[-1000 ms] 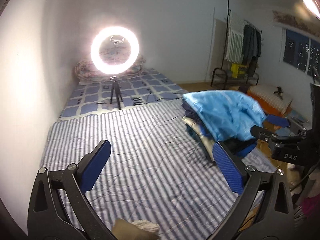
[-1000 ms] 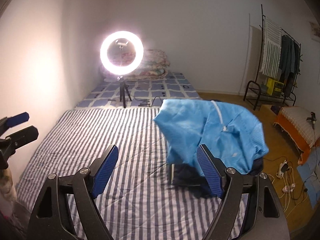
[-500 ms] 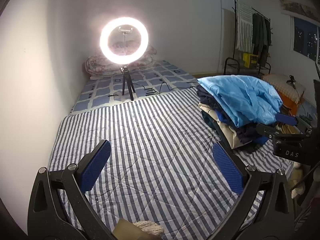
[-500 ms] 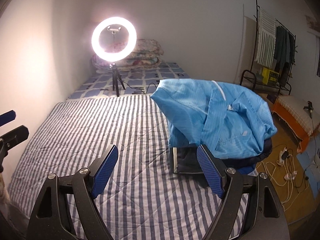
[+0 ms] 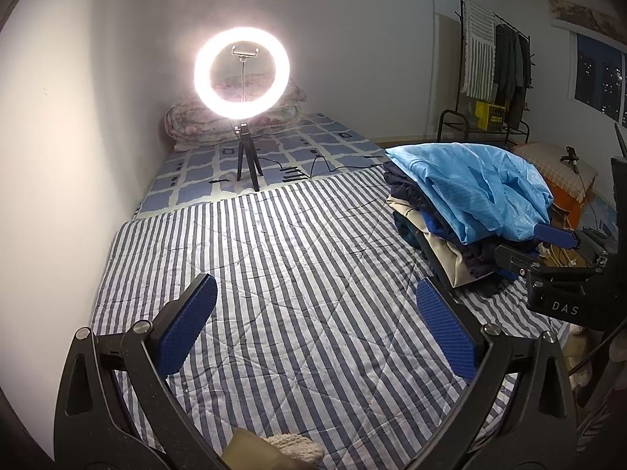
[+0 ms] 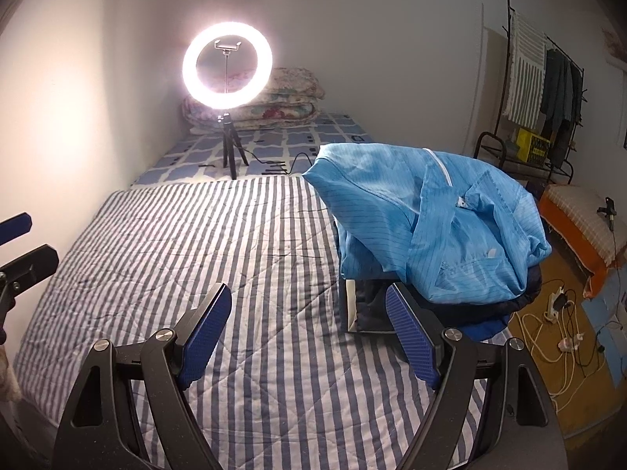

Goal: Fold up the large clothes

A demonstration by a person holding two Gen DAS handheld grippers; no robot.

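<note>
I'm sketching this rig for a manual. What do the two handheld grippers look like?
Both match: the left gripper and right gripper each have a matte black, Y-shaped frame with triangular cutouts and silver screws, and flat blue textured pads on the jaws. The right gripper's black body carries white "DAS" lettering. No sleeves are visible.

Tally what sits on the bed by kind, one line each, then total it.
Ring light on tripod: 1
Stack of folded quilts: 1
Pile of clothes, with a light blue jacket on top: 1 (garments underneath are too overlapped to count)
Open grippers over the striped cover: 2, left gripper, right gripper
Total: 5
</note>
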